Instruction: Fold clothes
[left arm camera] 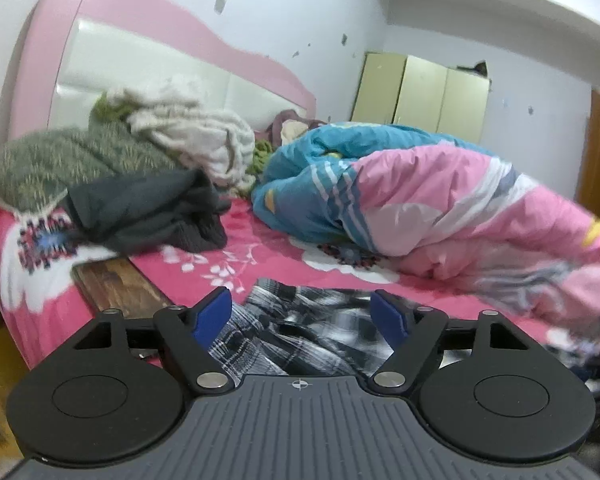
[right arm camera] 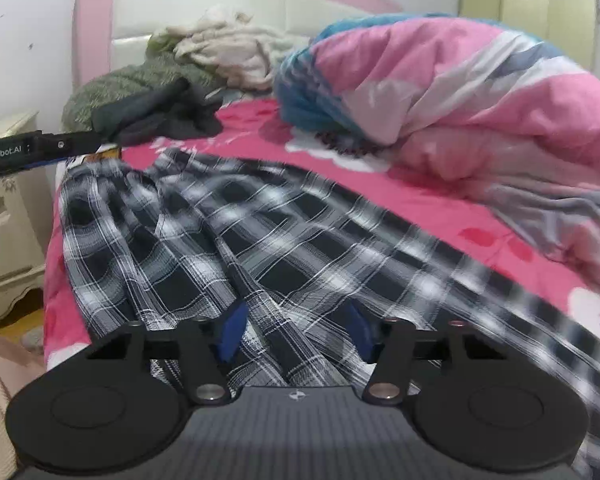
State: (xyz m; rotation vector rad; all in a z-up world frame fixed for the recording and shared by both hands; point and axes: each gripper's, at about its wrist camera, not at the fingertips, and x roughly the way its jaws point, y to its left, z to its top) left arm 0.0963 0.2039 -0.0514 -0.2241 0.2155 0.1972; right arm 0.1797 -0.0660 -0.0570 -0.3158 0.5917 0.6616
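Quilt bunched beside plaid garment; clothes pile behind.

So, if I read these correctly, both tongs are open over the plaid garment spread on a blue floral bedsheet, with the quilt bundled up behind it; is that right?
Not quite: the bedsheet is pink with white flowers, not blue, as the right wrist view shows. The rest holds: the left tongs and the right tongs are open over the plaid garment, with the quilt bundled behind.
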